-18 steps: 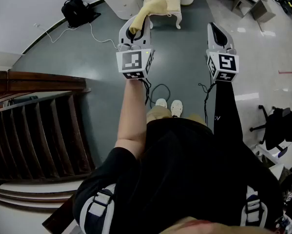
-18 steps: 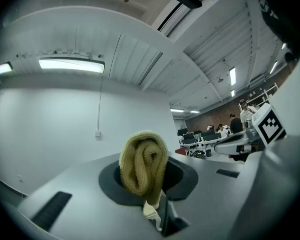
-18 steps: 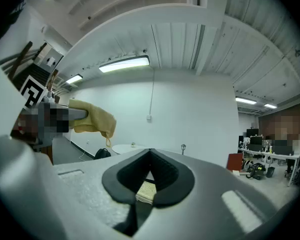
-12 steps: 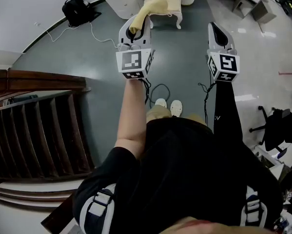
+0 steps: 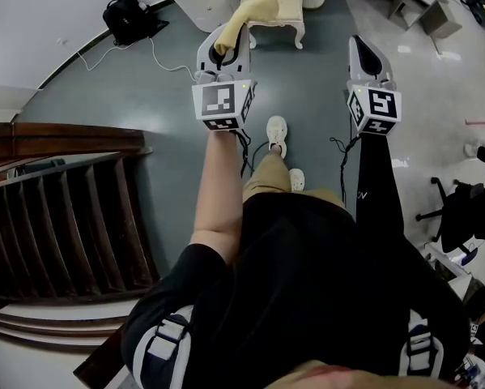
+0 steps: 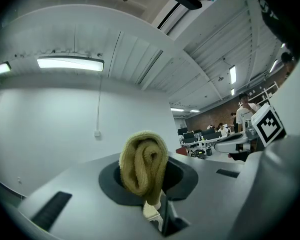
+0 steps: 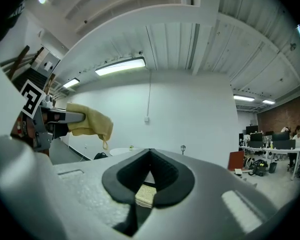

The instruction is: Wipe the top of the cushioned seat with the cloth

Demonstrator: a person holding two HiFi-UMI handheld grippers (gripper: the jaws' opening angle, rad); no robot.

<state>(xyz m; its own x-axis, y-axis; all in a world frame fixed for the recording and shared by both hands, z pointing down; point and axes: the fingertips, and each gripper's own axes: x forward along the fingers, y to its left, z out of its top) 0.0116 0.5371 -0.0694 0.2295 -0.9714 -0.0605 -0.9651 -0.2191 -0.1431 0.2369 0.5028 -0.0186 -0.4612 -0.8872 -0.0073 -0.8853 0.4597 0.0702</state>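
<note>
Nearest to us, one shoe [image 5: 277, 130] is now set forward, where both feet stood side by side a moment ago, so we are walking toward the seat. Our left gripper [image 5: 223, 45] pinches the yellow cloth [image 5: 248, 13], which hangs in the air beyond its tips. Our right gripper [image 5: 360, 49] is pressed together on nothing. Farther ahead, the cushioned seat [image 5: 284, 5] stands on the floor [image 5: 145, 96], not yet touched. We judge that the wiping has not begun.
</note>
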